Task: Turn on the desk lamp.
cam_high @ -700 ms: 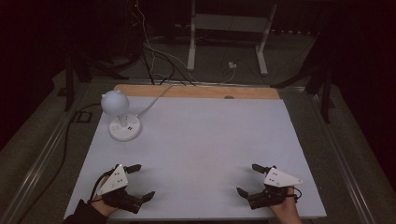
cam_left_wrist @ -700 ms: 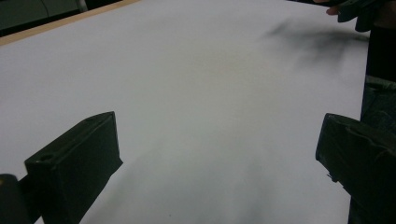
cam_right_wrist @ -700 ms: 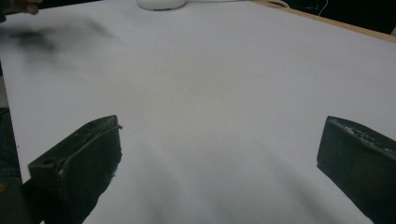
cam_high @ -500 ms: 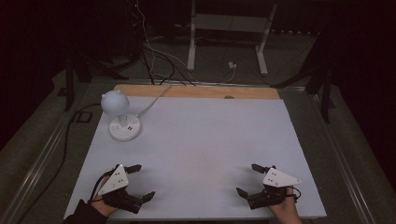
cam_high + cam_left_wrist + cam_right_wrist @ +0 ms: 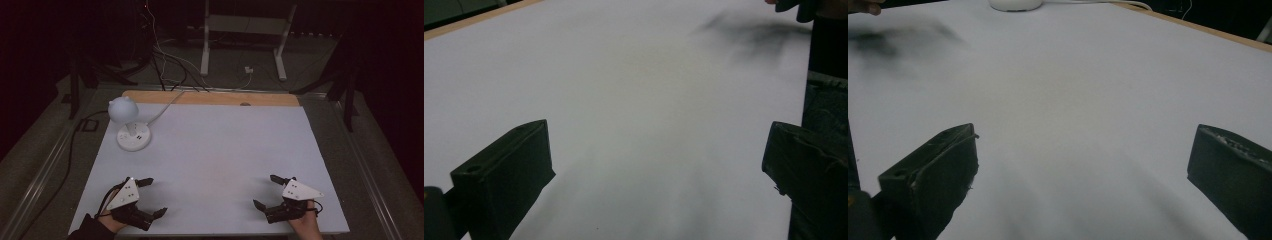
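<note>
My left gripper rests near the front left corner of the white table top, jaws spread wide apart with nothing between them. The right gripper sits near the front right, also open and empty. In the left gripper view both black jaws stand far apart over bare white surface. The right gripper view shows the same wide gap over the white surface. A white desk lamp with a round head stands at the back left of the table.
The lamp's round base shows at the top of the right gripper view. Its white cord runs off the back over a wooden strip. Beyond the table are cables and a metal stand on the floor.
</note>
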Motion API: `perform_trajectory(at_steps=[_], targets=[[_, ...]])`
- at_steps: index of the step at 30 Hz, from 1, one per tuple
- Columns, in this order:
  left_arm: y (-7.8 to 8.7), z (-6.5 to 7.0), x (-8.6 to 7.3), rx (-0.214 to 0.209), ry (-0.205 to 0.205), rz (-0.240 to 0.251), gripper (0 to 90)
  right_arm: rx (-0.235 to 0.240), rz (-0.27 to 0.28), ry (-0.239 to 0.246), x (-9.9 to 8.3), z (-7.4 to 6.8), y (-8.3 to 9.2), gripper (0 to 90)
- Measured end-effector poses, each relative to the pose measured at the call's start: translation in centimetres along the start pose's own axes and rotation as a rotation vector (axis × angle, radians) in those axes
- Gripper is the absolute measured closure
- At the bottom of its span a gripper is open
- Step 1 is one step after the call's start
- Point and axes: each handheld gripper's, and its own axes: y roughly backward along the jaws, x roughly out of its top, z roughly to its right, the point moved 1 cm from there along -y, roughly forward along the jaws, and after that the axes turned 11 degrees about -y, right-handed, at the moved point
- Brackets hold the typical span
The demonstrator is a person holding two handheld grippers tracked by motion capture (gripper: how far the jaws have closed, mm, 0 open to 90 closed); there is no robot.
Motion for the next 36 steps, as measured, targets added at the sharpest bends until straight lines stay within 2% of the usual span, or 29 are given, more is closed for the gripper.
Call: perform_trajectory(at_steps=[6, 8, 17, 28, 36], targets=[[0.0, 0.3, 0.5, -0.018, -0.005, 0.01, 0.4, 0.001, 0.014, 0.002, 0.2, -0.2, 0.2, 0.0], [0.0, 0.5, 0.9, -0.038, -0.013, 0.013, 0.4, 0.001, 0.019, -0.003, 0.2, -0.2, 0.2, 0.0], [0.3, 0.8, 1.8, -0.051, -0.027, 0.03, 0.4, 0.009, 0.027, -0.006, 0.3, -0.3, 0.3, 0.0], [0.3, 0.6, 3.0, -0.06, -0.032, 0.046, 0.4, 0.014, 0.03, -0.016, 0.2, -0.3, 0.4, 0.0], [0.4, -0.3, 3.9, -0.032, -0.028, 0.069, 0.4, 0.016, 0.021, -0.016, 0.2, -0.3, 0.3, 0.0]])
